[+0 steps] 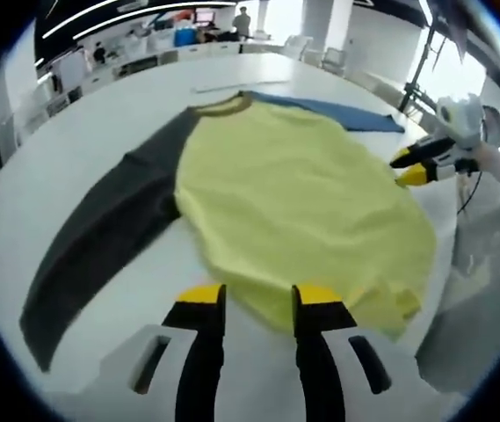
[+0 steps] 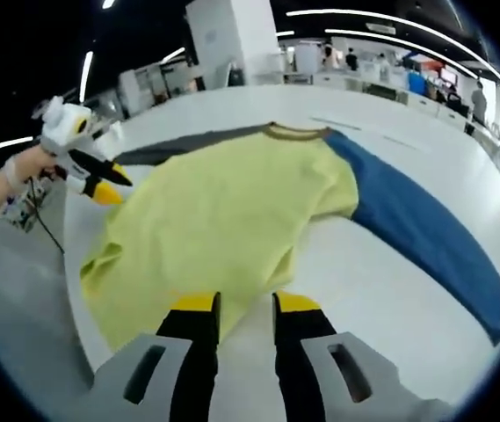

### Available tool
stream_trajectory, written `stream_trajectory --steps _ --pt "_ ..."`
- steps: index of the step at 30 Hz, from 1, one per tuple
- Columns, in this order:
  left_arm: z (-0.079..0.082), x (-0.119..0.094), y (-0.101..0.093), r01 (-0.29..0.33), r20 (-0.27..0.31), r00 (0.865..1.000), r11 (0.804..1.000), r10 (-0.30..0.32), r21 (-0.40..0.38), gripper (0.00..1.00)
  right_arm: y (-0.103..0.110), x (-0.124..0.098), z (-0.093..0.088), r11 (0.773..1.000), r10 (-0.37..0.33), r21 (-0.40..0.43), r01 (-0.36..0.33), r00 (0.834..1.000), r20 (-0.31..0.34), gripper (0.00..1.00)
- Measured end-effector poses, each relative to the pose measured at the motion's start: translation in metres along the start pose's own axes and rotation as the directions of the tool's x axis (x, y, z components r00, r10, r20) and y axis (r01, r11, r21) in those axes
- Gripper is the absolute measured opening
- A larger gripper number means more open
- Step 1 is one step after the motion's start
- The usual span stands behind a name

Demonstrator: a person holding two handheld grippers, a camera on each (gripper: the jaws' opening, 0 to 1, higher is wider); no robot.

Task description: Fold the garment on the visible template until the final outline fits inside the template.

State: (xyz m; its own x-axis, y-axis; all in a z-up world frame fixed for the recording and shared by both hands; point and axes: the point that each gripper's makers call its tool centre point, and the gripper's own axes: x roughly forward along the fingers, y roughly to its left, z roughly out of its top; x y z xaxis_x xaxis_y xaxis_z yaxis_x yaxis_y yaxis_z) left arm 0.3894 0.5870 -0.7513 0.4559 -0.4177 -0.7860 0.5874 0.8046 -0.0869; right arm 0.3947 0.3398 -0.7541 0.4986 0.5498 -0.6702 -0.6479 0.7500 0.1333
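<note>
Here the garment (image 1: 302, 193) lies just ahead of each empty, narrowly parted hand-held gripper (image 1: 258, 303).

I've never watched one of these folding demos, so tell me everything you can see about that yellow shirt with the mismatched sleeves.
The shirt lies spread flat on a white table. Its body is pale yellow soft-looking fabric with a darker olive collar. One long sleeve is dark grey, the other blue, both stretched outward. The hem is rumpled and slightly bunched at a corner. The left gripper and right gripper sit at opposite side edges with jaws parted, neither clamping cloth.
</note>
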Motion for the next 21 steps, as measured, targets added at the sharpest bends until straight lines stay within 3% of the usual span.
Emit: stream_trajectory --steps 9,21 --pt "-0.0049 0.0029 -0.0081 0.021 -0.018 1.0 1.0 -0.021 -0.004 0.23 -0.0021 0.0028 -0.0037 1.0 -0.009 -0.003 0.008 1.0 -0.022 0.23" --pt "-0.0096 0.0045 -0.007 -0.001 -0.038 0.999 1.0 0.002 0.013 0.19 0.0013 0.0068 -0.0088 1.0 0.002 0.003 -0.002 0.999 -0.038 0.16"
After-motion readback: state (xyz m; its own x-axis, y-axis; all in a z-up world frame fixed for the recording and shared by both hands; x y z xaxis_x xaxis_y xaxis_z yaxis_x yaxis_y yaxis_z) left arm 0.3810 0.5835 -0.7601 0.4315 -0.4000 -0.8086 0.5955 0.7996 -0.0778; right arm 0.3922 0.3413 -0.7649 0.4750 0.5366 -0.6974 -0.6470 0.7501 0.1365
